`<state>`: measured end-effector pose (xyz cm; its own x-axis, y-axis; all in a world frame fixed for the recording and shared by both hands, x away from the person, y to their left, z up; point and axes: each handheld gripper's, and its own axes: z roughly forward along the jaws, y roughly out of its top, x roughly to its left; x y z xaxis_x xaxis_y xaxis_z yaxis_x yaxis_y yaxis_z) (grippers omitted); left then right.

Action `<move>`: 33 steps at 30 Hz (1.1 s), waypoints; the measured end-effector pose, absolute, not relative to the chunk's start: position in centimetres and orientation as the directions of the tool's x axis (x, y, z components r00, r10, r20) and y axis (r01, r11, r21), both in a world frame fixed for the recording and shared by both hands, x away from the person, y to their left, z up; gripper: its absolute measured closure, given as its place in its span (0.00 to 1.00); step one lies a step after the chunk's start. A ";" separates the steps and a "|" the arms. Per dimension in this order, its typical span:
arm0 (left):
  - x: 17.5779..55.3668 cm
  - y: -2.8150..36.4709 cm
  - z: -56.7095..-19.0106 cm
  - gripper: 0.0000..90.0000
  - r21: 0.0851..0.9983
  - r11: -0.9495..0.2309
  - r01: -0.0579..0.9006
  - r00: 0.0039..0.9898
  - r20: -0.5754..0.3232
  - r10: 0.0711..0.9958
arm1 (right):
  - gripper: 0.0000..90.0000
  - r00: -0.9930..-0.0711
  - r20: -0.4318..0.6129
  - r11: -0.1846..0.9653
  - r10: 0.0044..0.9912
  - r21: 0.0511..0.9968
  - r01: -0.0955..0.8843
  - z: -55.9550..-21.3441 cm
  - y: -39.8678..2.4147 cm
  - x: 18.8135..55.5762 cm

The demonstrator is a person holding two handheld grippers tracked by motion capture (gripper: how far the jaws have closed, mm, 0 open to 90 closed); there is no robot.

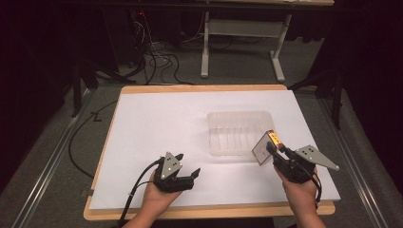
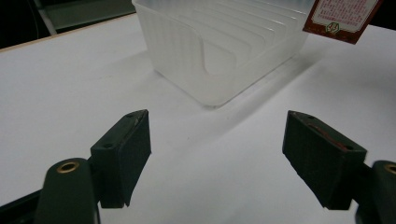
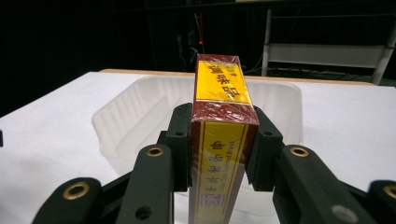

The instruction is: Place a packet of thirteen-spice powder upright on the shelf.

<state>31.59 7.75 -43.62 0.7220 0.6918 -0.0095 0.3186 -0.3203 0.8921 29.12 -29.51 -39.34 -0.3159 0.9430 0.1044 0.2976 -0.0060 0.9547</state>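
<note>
- Two grippers are at the near edge of the table (image 1: 142,118): the left gripper (image 1: 186,167) sits low over the white surface, its jaws apart with nothing between them, and the right gripper (image 1: 272,151) has its jaws clamped on a red and yellow box (image 3: 223,140).
- The box is held clear of the table, at the near right corner of the clear plastic tray (image 1: 237,130), tilted with its yellow end up.
- The grip sits on the box's narrow sides, and its wrapper looks glossy, so it could slip or twist if it meets the rim.
- The tray looks light, and nothing steadies it; a knock from the box could push it away.
- Farther in, the tray's ribbed floor (image 2: 243,23) could catch a corner and leave the box leaning.
</note>
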 end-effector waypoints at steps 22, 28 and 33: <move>31.8 9.2 -43.1 0.27 0.902 -0.288 0.322 0.701 -0.023 0.713 | 0.76 -0.211 0.101 -0.035 0.972 0.955 0.296 -37.3 -28.0 33.5; 31.8 9.4 -43.1 0.27 0.904 -0.281 0.322 0.697 -0.026 0.716 | 0.76 -0.186 0.090 -0.031 0.978 0.954 0.298 -37.3 -27.3 34.8; 31.8 9.3 -43.1 0.27 0.904 -0.281 0.323 0.698 -0.027 0.715 | 0.76 -0.157 0.079 -0.029 0.984 0.954 0.299 -37.2 -26.7 35.9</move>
